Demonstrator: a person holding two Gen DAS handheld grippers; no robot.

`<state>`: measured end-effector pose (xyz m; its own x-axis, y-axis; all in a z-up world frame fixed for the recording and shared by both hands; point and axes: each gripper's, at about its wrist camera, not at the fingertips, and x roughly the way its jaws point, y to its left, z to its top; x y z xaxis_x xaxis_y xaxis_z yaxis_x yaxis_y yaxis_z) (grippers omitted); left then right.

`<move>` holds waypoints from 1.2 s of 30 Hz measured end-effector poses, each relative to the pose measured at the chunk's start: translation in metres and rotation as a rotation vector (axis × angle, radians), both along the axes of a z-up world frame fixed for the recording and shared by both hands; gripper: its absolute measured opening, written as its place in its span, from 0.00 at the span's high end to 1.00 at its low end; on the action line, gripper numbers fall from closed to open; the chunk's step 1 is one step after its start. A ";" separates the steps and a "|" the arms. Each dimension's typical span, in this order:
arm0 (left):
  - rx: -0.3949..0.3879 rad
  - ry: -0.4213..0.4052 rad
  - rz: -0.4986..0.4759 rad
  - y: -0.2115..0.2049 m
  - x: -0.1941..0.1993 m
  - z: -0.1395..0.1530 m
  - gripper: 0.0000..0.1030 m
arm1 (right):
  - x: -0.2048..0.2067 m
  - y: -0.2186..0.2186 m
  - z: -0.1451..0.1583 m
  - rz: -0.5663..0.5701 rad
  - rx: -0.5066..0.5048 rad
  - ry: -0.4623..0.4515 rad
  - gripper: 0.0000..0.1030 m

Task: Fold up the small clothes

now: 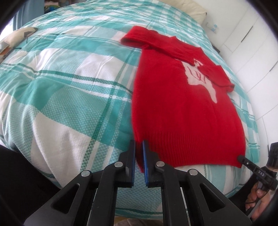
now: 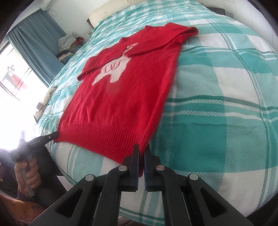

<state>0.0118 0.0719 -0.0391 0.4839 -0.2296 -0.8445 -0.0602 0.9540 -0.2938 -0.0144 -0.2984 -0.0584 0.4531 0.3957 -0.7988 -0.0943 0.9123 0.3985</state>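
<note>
Red knit sweater (image 1: 182,111) spread flat across the right half of the frame on a teal-and-white plaid bedspread (image 1: 69,90), both sleeves folded inward over a white animal motif (image 1: 201,81), ribbed hem nearest. Left gripper (image 1: 138,144) pinching one hem corner; right gripper (image 2: 142,148) pinching the other.

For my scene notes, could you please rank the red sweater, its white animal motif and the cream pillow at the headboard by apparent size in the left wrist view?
1. red sweater, by far the largest.
2. white animal motif.
3. cream pillow, smallest, though it lies farthest away and is partly cut off, so unsure.
</note>
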 end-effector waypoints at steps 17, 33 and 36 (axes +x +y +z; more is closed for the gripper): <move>0.157 -0.024 -0.065 -0.015 -0.007 -0.001 0.98 | -0.016 -0.020 0.001 -0.102 -0.065 0.037 0.97; 0.243 0.018 -0.070 -0.027 0.000 -0.016 0.97 | -0.010 -0.024 -0.023 -0.153 -0.062 0.088 0.97; 0.249 0.017 -0.073 -0.028 0.000 -0.016 0.97 | -0.010 -0.024 -0.023 -0.156 -0.058 0.087 0.97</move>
<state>0.0113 0.0442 -0.0555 0.4594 -0.0470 -0.8870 0.0084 0.9988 -0.0486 -0.0249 -0.3220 -0.0818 0.4339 0.2783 -0.8569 0.0823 0.9349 0.3453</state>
